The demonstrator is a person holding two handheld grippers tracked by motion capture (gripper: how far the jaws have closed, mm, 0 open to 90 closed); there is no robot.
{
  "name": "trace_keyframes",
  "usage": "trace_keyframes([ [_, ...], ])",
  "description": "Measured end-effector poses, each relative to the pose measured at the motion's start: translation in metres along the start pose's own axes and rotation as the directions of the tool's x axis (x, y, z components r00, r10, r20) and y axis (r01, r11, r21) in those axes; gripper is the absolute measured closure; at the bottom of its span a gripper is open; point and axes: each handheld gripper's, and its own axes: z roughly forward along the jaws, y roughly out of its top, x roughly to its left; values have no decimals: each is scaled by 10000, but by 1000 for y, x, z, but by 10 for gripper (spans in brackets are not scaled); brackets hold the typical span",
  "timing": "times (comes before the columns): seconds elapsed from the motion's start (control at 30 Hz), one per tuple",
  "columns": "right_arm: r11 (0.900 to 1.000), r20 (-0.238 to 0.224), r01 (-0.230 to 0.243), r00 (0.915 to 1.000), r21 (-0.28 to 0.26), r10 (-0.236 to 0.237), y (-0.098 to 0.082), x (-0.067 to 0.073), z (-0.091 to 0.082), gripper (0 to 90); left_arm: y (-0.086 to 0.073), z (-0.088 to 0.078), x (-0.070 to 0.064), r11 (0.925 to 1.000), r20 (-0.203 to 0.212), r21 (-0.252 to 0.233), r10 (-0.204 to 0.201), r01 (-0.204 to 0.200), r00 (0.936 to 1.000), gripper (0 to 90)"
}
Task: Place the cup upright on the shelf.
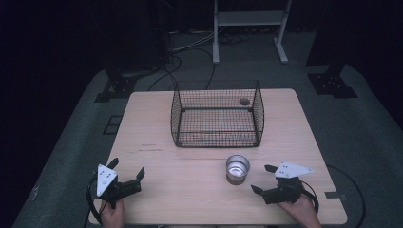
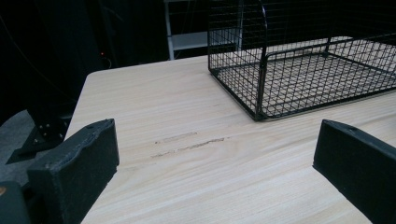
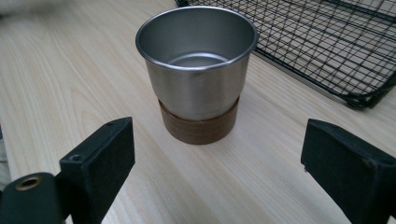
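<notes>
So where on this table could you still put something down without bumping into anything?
Plenty of bare wood: the table left of the wire basket, and the front middle between the left gripper and the steel cup. It is tightest at the front right, where the right gripper stands open beside the cup.

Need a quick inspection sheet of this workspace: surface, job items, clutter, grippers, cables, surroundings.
Surface: wooden table, faint scuff marks.
Job's things: steel cup upright, empty, on a brown round base, in front of the wire basket.
Clutter: nothing seen.
Grippers: left gripper open, nothing between its jaws; right gripper open, jaws apart from the cup.
Cables: floor cables behind the table.
Surroundings: dark room, white stand.
</notes>
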Motion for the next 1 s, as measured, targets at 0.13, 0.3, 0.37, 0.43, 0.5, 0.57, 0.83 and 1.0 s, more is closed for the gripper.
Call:
trace_keyframes([
  [0.13, 9999, -146, 37, 9999, 120, -35, 3, 4, 6, 74, 0, 1, 0, 10000, 30, 23, 14, -14, 10000, 0],
  [0.3, 9994, -191, 191, 9996, 306, -185, 7, 9, 15, 30, 0, 1, 0, 10000, 23, 14, 15, -15, 10000, 0],
  [0.37, 9991, -161, 251, 9996, 331, -246, 9, 11, 19, 29, 0, 0, 0, 10000, 22, -9, 3, -3, 10000, 0],
  [0.43, 9991, -192, 227, 9996, 349, -221, 11, 11, 21, 25, 1, 0, 0, 10000, 14, 13, 38, -38, 10000, 0],
  [0.5, 9993, -219, 155, 9997, 350, -147, 12, 11, 24, 24, 1, 0, 0, 10000, 14, 17, 38, -38, 10000, 0],
  [0.57, 9991, -177, 137, 9998, 397, -130, 13, 11, 26, 24, 1, 0, 0, 10000, 14, -21, -3, 3, 10000, 0],
  [0.83, 9988, -210, 115, 9997, 478, -105, 17, 11, 33, 24, 1, 0, -1, 10000, 22, -23, 38, -38, 10000, 0],
  [1.0, 9990, -337, 165, 9993, 410, -151, 23, 10, 39, 24, 1, 0, 0, 10000, 4, -31, 10, -10, 10000, 0],
])
